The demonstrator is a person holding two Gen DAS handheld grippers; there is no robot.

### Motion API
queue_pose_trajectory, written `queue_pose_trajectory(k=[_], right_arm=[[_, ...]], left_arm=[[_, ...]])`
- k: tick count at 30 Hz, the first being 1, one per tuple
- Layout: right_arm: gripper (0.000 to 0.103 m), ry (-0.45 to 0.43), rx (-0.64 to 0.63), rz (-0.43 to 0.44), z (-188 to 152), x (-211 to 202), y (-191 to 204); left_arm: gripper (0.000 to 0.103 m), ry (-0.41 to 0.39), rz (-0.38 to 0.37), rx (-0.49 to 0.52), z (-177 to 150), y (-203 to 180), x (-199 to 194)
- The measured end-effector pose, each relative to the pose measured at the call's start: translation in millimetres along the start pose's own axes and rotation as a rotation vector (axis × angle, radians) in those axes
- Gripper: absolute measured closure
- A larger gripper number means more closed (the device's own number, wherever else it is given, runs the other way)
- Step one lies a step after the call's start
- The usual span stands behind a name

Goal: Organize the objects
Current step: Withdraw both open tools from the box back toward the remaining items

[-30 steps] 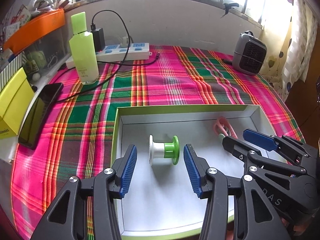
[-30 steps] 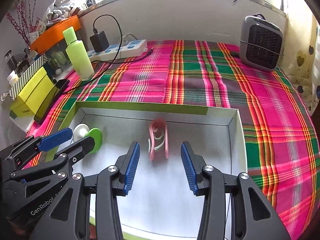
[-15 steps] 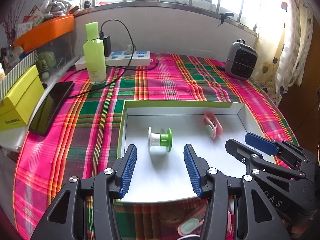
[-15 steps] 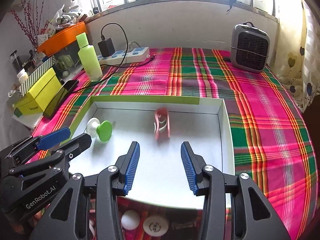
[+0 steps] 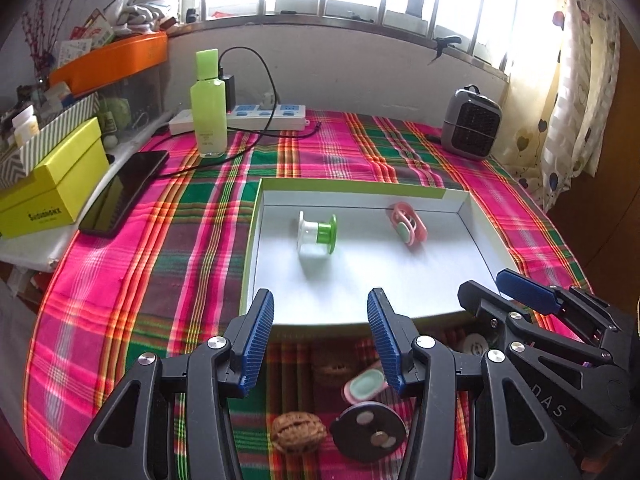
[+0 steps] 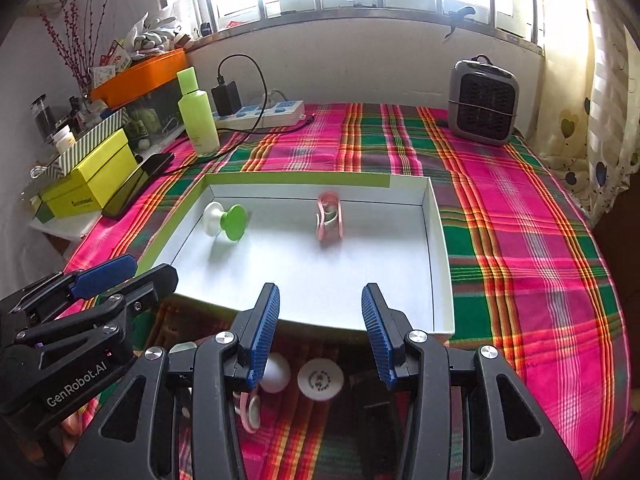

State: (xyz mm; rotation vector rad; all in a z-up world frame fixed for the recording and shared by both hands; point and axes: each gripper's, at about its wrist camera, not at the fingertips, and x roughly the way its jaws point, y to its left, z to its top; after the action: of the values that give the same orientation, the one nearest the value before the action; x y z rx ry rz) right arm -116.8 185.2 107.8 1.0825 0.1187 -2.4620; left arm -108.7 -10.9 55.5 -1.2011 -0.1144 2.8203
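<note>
The left gripper (image 5: pixel 320 340) hangs above the near edge of the tray (image 5: pixel 460 200), its jaws apart and holding nothing. The right gripper (image 6: pixel 320 336) sits beside it, jaws likewise spread and empty.

Inside the tray lie 2 things — a spool (image 5: pixel 317 233) with 1 white and 1 green end on the left, lying on its side, and a pink clip (image 5: pixel 407 229) on the right, near the far wall. Both are well ahead of the grippers and apart from each other.

More items lie on the plaid cloth (image 5: pixel 160 240) in front of the tray, under the grippers: a walnut (image 5: pixel 298 433) below the left gripper, a dark disc (image 5: pixel 368 431) just right of it, and a pink-and-mint case (image 5: pixel 365 385) beside the left gripper's right finger (image 5: pixel 382 336). In the right wrist view a white cap (image 6: pixel 320 380) lies between the right gripper's fingers, with a white ball (image 6: pixel 275 372) next to its left finger (image 6: pixel 266 332).
</note>
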Motion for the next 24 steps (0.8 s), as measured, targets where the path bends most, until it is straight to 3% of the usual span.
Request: queue_pose_trajectory(k=[14,24], right_arm=[[0.059,-0.043,-0.026,-0.024,-30.7,-23.7,9.3],[0.059,-0.056,-0.014,-0.013,-47.2,-33.0,7.3]], left_arm=[[0.055,-0.017,0.02,0.02,-28.1,3.4,-16.9],[0.055,-0.019,-0.013,0.009,-46.9,12.2,-27.7]])
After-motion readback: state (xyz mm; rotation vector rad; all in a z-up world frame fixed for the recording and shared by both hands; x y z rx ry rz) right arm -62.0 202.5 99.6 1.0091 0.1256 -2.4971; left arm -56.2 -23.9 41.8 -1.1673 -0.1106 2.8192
